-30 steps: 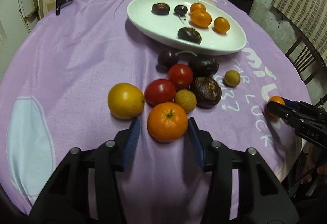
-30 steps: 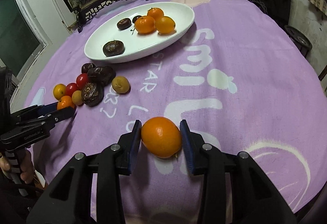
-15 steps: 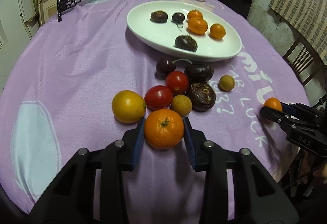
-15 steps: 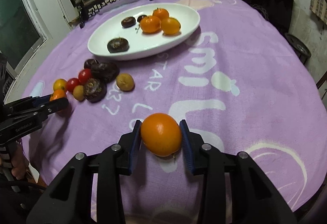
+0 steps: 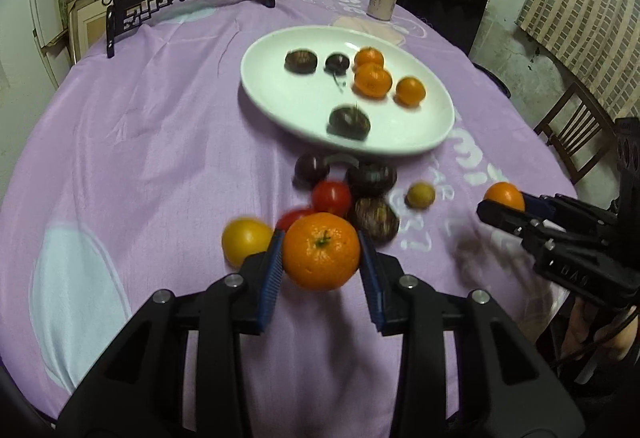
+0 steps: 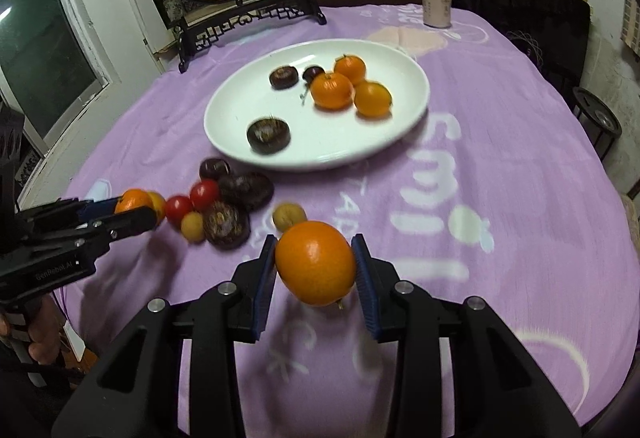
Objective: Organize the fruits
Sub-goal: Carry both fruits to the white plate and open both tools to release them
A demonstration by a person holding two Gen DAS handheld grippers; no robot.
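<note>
Here, the round table under its lilac printed cloth (image 5: 132, 142) fills most of the room in front of me, and the oval white ceramic plate (image 5: 400, 142) sits past its middle. Both black handheld grippers point across the cloth toward that plate. The left gripper (image 5: 320, 258) is held low near the table's near edge, its blue-padded fingers (image 5: 272, 270) clamped on a stemmed orange mandarin (image 5: 321, 250), which hangs just above the cloth. The right gripper (image 6: 316, 266) reaches in from the other side, its pads pressed tight against a smooth oval orange fruit (image 6: 315, 263) that is likewise lifted clear of the fabric.

On the plate lie three small orange citrus fruits (image 6: 332, 89) bunched together, touching or nearly so, with three dark brownish-purple fruits (image 6: 268, 134) spread beside them. On the cloth between plate and left gripper sits a loose cluster: a yellow round fruit (image 5: 246, 240), two red tomatoes (image 5: 331, 197), several dark wrinkled purple fruits (image 5: 371, 178) and a small tan longan-like ball (image 5: 420, 195) a little apart. The picture is blurred here, so finer contacts are hard to read.
</note>
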